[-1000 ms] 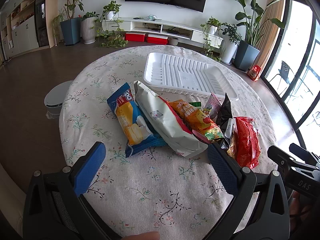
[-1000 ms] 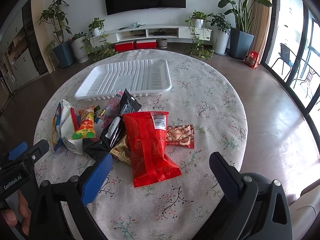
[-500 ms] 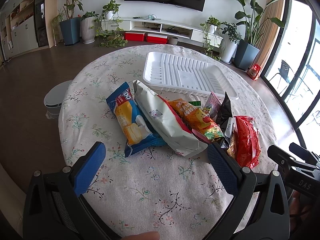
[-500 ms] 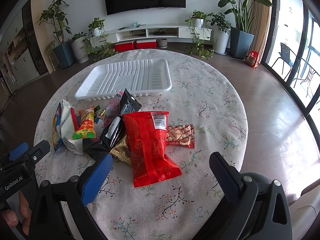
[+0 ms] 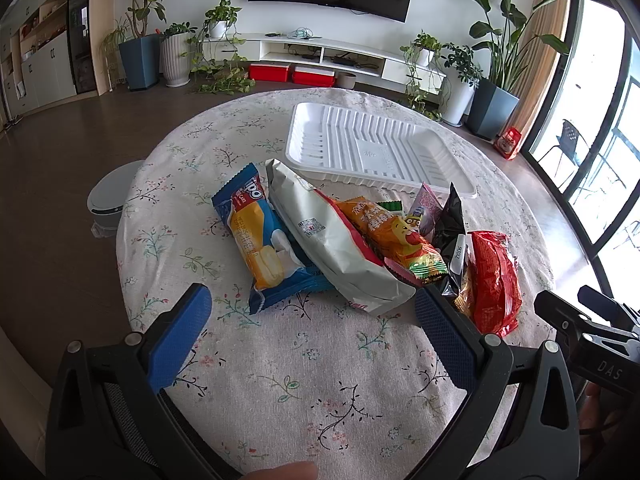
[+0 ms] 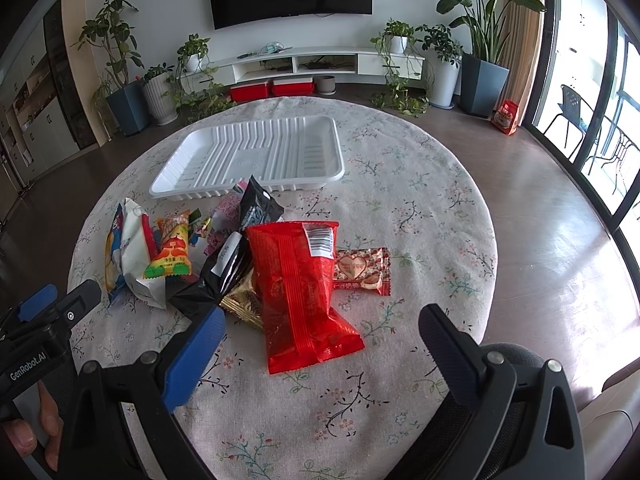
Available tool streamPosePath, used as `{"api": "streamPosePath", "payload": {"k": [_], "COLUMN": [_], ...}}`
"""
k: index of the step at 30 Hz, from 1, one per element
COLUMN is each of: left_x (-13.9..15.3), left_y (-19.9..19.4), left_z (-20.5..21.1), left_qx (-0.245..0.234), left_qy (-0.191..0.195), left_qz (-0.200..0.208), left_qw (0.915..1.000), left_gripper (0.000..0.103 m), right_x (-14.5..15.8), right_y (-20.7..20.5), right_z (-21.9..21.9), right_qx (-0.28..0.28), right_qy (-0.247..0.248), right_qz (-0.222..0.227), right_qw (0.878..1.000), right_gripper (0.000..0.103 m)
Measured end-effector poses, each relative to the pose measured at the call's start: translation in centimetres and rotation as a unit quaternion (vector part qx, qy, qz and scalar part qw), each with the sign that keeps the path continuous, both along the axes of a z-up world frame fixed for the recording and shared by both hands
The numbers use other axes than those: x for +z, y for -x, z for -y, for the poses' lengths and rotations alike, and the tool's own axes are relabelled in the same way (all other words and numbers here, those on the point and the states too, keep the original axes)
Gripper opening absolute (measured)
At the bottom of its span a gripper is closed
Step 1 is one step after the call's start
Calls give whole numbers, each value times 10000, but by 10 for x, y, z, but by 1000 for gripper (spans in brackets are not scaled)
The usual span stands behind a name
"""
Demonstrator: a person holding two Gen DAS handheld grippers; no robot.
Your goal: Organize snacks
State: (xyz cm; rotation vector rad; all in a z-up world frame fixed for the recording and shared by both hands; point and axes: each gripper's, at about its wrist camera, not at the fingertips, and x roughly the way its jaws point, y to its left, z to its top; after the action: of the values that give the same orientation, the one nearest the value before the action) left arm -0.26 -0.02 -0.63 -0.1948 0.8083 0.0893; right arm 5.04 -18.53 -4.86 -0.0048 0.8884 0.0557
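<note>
Several snack packs lie in a heap on the round table: a blue cake pack [image 5: 260, 240], a white bag [image 5: 336, 248], an orange pack [image 5: 392, 236], a black pack [image 5: 452, 224] and a red bag [image 5: 494, 276], which also shows in the right wrist view [image 6: 304, 292]. A small heart-print pack [image 6: 360, 270] lies beside the red bag. An empty white tray [image 5: 372, 148] sits behind them, also in the right wrist view [image 6: 256, 156]. My left gripper [image 5: 312, 320] is open and empty, near the heap's front. My right gripper [image 6: 320, 332] is open and empty, over the red bag's near end.
The flowered tablecloth [image 6: 420, 200] covers the round table. A white bin [image 5: 110, 200] stands on the floor to the left. Potted plants [image 6: 480, 60] and a low TV shelf stand along the far wall.
</note>
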Motion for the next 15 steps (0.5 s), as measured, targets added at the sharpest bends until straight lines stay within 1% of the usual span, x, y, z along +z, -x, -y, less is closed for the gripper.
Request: {"api": "streamPosePath", "payload": {"k": [12,13,14,15], "left_x": [1,0,-2,-3], "left_y": [0,0,1,1], "left_z": [0,0,-1,-2], "left_qx": [0,6,-2,-48], "left_qy": [10,43,84,128], "left_qz": [-9,-4,12,42], "left_qw": [10000,10000,10000,9999], "left_gripper": [103,103,103,103], "right_x": [3,5,-3,-2], "right_y": [-2,-3,-1,-1], "right_z": [3,4,3,4], "right_qx": [0,2,6,6], "right_qy": [-15,-15,-20,-33], "right_qz": [-14,-17,-10,-9], "right_qw": [10000,10000,10000,10000], "right_gripper": [100,100,100,100]}}
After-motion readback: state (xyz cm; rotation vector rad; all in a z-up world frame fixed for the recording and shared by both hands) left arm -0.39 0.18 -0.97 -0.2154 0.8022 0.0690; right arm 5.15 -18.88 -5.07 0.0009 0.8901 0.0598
